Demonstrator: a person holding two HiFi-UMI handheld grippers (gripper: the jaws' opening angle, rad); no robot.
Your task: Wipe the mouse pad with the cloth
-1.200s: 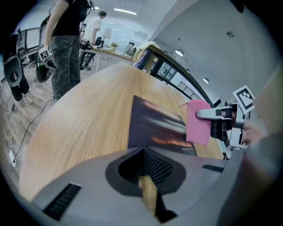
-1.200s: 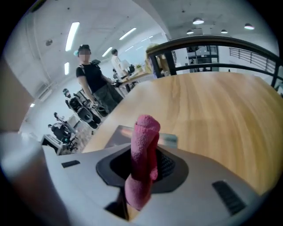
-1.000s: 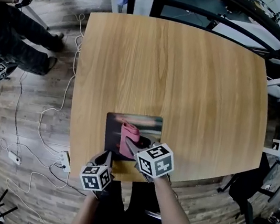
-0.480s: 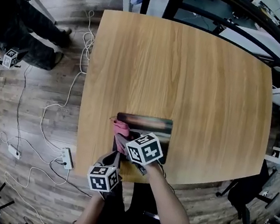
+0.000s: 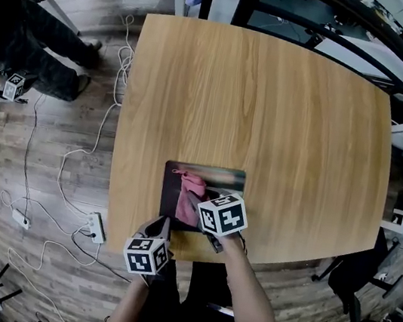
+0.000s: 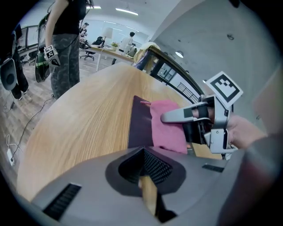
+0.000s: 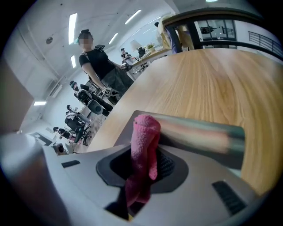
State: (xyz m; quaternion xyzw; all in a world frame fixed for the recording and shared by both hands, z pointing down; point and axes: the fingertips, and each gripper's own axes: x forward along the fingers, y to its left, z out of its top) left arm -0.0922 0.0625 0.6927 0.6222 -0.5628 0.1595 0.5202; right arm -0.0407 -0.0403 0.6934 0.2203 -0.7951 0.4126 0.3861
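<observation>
Cloth [image 5: 194, 186], pinched in the right tongs [image 5: 195, 206], has slid from the left edge of the pad [image 5: 218, 175] to its middle, so wiping continues; the left tongs [image 5: 160, 227] are closed and empty, at the bench [image 5: 272, 107] edge.

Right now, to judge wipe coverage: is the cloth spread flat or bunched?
Bunched: the cloth is gathered into a narrow roll, pinched in the right gripper, on the mouse pad.
</observation>
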